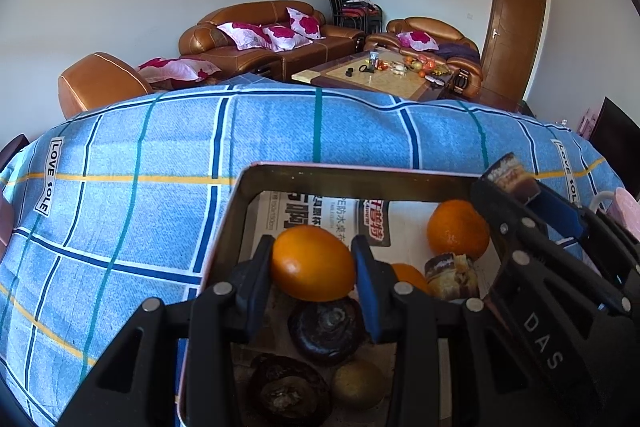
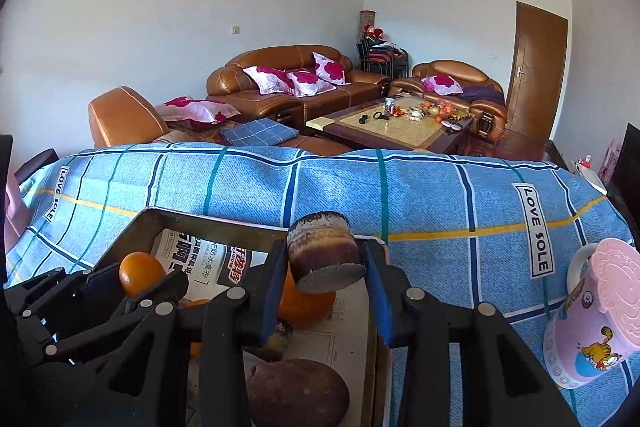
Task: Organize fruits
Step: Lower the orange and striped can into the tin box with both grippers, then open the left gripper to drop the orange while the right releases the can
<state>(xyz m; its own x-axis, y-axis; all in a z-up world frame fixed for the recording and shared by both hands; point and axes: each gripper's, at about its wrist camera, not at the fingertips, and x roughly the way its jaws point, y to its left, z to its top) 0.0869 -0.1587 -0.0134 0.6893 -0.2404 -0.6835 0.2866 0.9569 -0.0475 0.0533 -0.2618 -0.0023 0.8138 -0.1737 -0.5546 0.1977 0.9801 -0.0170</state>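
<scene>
My left gripper [image 1: 313, 251] is shut on an orange [image 1: 312, 265], holding it just above a metal tin [image 1: 360, 173] lined with newspaper. In the tin lie another orange [image 1: 458, 229], two dark brown fruits [image 1: 326, 331], a yellow-green fruit [image 1: 358, 383] and a cut brown piece [image 1: 452, 275]. My right gripper [image 2: 326, 255] is shut on a brown cut fruit chunk [image 2: 324, 251] over the tin's right side. In the right wrist view the left gripper [image 2: 140, 281] and its orange [image 2: 140, 271] show at the left, and another brown fruit [image 2: 296, 391] lies below.
The tin sits on a blue checked cloth [image 1: 160, 167] that covers the table. A pink cartoon mug [image 2: 596, 315] stands to the right of the tin. Beyond the table are brown leather sofas [image 1: 260, 35] and a coffee table [image 1: 384, 75].
</scene>
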